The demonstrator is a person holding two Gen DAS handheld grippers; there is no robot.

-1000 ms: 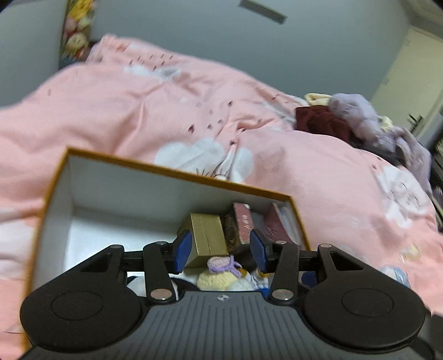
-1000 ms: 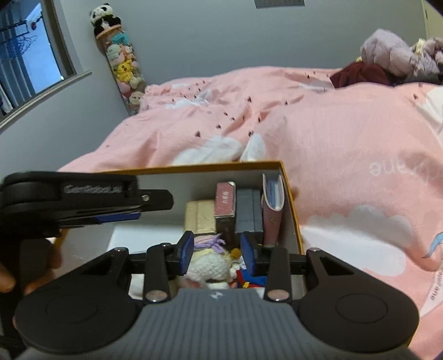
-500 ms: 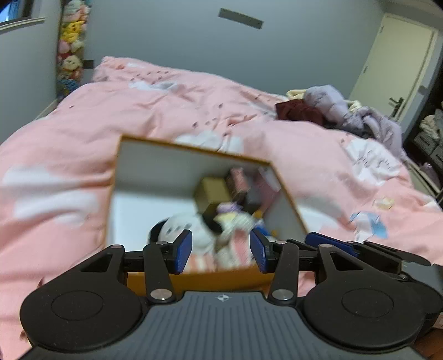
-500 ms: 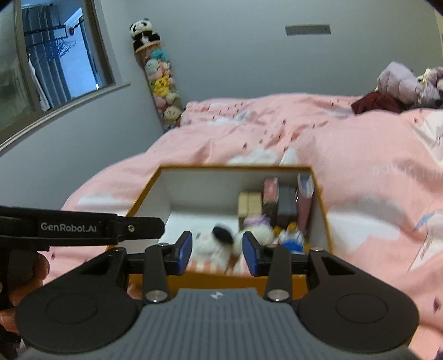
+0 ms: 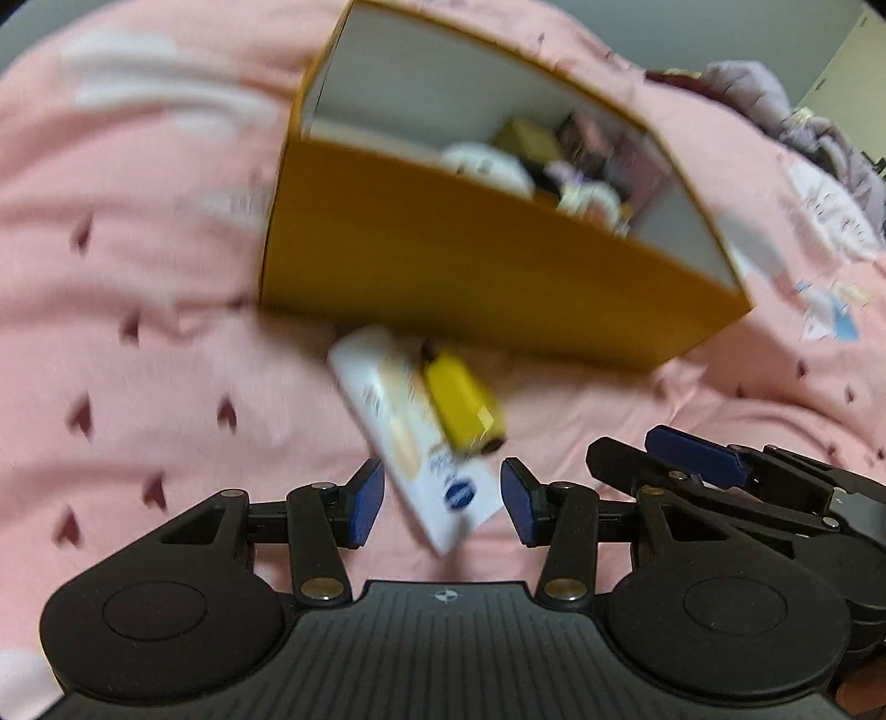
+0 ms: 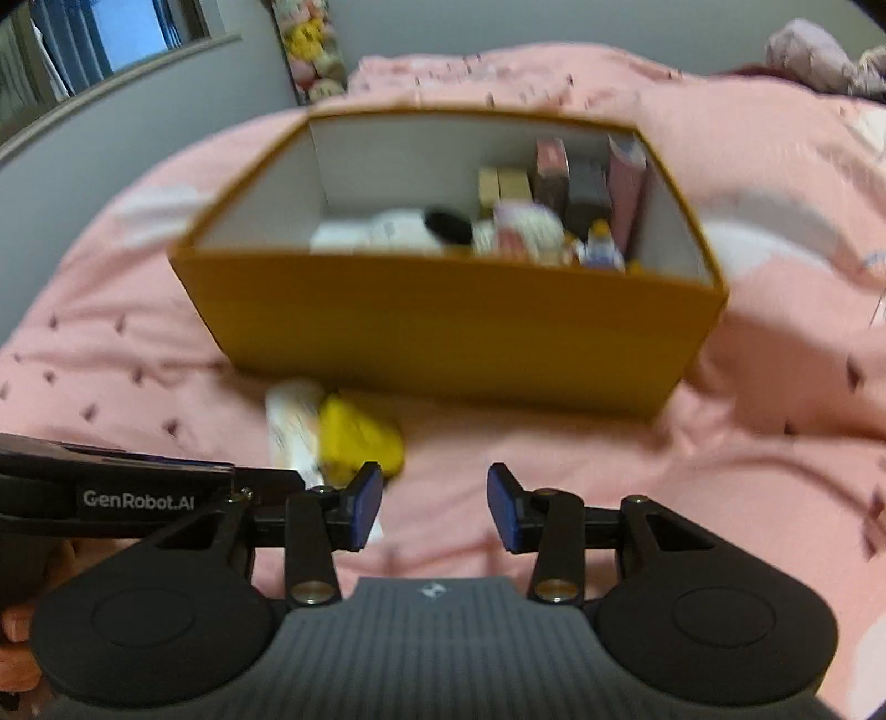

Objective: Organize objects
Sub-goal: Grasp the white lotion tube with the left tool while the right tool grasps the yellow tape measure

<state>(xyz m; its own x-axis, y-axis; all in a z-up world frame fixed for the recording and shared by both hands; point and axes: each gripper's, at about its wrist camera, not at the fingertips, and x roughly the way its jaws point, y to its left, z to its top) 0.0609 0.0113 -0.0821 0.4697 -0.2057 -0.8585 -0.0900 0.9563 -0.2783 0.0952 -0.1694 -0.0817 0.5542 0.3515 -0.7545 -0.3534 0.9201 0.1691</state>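
Observation:
An orange box [image 5: 470, 266] [image 6: 443, 321] with white inner walls stands on the pink quilt. It holds a white plush toy [image 6: 410, 227] and several small upright boxes [image 6: 554, 171]. In front of its near wall lie a white tube [image 5: 410, 443] [image 6: 290, 426] and a yellow object [image 5: 462, 404] [image 6: 357, 437], side by side. My left gripper [image 5: 443, 507] is open just above the tube's near end, which shows between its fingers without the pads touching it. My right gripper [image 6: 434, 512] hangs to the right of both items, its jaws opening with only quilt between them.
The pink quilt [image 6: 609, 471] spreads around the box. A pile of clothes [image 6: 814, 55] lies at the far right. Stacked plush toys [image 6: 310, 50] stand in the room's corner beside a window [image 6: 111, 39]. A person's fingers [image 6: 22, 626] hold the left gripper.
Both grippers have pulled back from over the box's inside and dropped to the quilt in front of it. The white tube and yellow object have come into view.

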